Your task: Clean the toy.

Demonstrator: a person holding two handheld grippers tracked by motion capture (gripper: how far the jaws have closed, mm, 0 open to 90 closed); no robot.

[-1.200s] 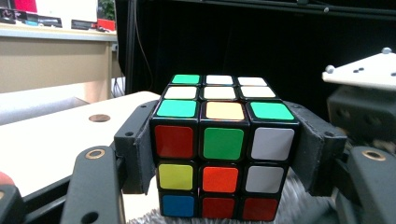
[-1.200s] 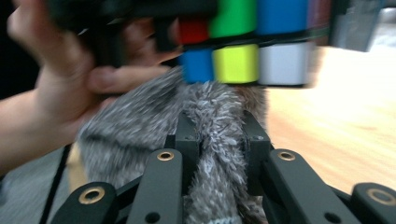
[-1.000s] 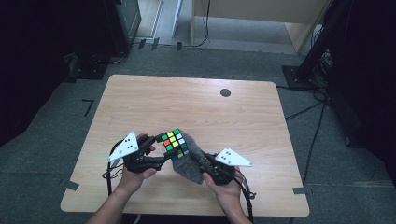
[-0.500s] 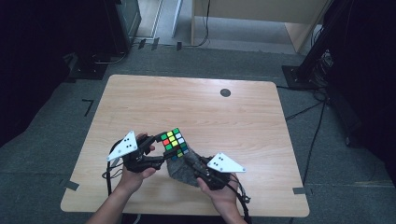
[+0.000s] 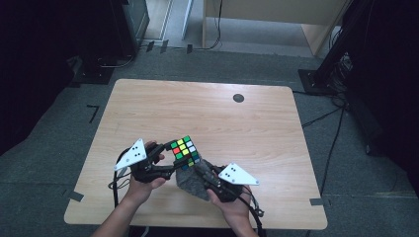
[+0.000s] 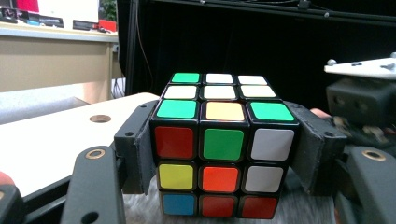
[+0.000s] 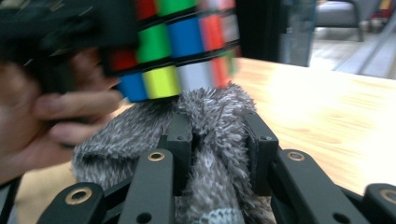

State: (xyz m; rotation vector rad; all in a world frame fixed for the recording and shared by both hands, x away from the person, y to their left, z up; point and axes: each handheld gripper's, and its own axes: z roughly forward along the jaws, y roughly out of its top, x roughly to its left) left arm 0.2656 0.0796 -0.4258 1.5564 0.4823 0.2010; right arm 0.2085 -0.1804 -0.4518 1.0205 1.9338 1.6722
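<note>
My left gripper [image 5: 170, 160] is shut on a scrambled Rubik's cube [image 5: 184, 152], its pads pressing the cube's [image 6: 222, 144] two sides and holding it just above the table. Under the cube lies a grey fuzzy cloth [image 5: 190, 182], which touches the cube's underside [image 7: 182, 42]. My right gripper [image 5: 198, 170] reaches in from the right. A bunched fold of the cloth [image 7: 210, 112] sits pinched between that gripper's [image 7: 219, 135] pads. Its jaws have just been opening a little, with the cloth still between them. A hand holds each gripper.
The wooden table [image 5: 222, 113] stretches away behind the cube, with a small dark round disc [image 5: 238, 98] near its far edge. Cables trail off the near edge. Dark stands and grey carpet surround the table.
The right gripper's grey plate has turned a little. The cube and the left gripper have kept still.
</note>
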